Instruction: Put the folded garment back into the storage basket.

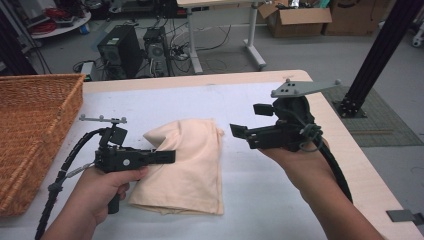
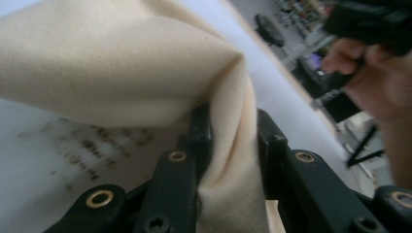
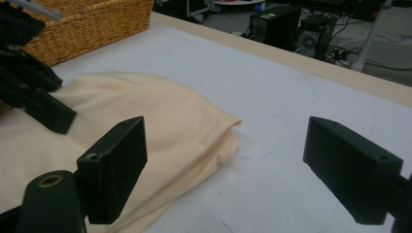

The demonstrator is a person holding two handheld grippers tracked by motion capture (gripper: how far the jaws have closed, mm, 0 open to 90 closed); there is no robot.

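We work over a pale grey tabletop [image 1: 260, 200] with a light wooden border showing along its far and right edges in the high view. Beyond the far edge, at the top of that frame, computer towers [image 1: 132, 50] stand on a grey floor among cables, with a cardboard box [image 1: 295, 20] at upper right. A wicker basket [image 1: 30, 130] sits at the left edge of the frame, its wall near our left hand.

The cream cloth [image 1: 187, 165] lies folded at centre-left of the high view. Our left gripper [image 1: 167, 157] holds a raised fold at the cloth's left side: in the left gripper view the cloth [image 2: 145, 73] runs down between the two jaws, which are narrowed onto it and pinch it.

Our right gripper [image 1: 239, 132] hangs at centre-right of the high view, just beside the cloth's right edge and not touching it. In the right gripper view its jaws stand wide apart with nothing between them, over bare tabletop [image 3: 272, 184]. The lower middle and right of the tabletop offer open room.
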